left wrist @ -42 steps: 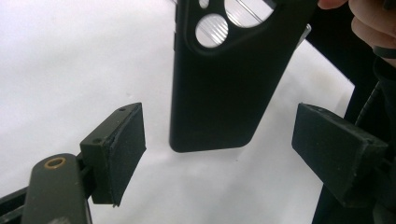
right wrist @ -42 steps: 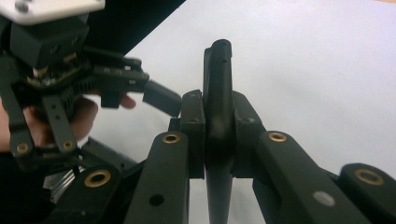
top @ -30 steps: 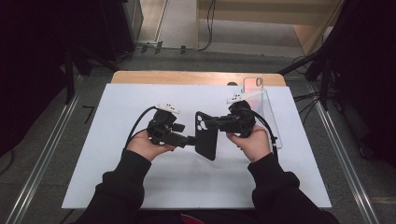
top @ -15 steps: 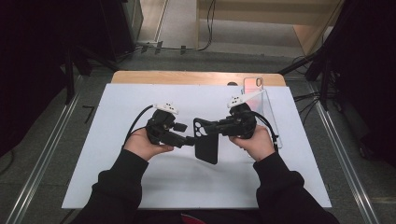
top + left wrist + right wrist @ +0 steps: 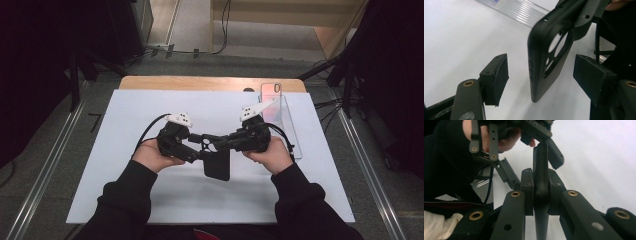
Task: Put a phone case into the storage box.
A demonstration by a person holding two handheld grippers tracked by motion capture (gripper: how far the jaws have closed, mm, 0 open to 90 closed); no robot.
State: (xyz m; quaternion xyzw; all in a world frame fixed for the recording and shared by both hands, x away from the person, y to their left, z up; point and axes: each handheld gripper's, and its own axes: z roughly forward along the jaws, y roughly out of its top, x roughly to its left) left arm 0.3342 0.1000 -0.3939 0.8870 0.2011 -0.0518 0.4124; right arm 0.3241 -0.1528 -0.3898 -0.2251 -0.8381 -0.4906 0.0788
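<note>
We saw the right gripper (image 5: 227,141) clamped on a black phone case (image 5: 217,163), just below the centre of the high view. In the right gripper view both pads pressed flat on the case (image 5: 541,182), which stood edge-on between them and ran up the middle of the frame. The case was held clear of the white table mat (image 5: 150,200), hanging down from the jaws with its camera-cutout end towards the top of the frame.

The left gripper (image 5: 197,150) was open around the same case. In the left gripper view the case (image 5: 546,57) sat centre-right between the two pads (image 5: 496,77), with daylight on both sides and neither pad touching. Its jaws had been closing a little within the last second but had not made contact. The camera cutouts and side-button bumps of the case showed in that view.

Both grippers met nose to nose at the middle of the high view, left hand (image 5: 152,156) at centre-left, right hand (image 5: 272,154) at centre-right.

A phone (image 5: 271,102) with a pinkish back lay in a clear ribbed tray (image 5: 290,130) at the upper right of the mat, well apart from the case. A strip of wooden tabletop (image 5: 210,83) showed beyond the mat's far edge.
</note>
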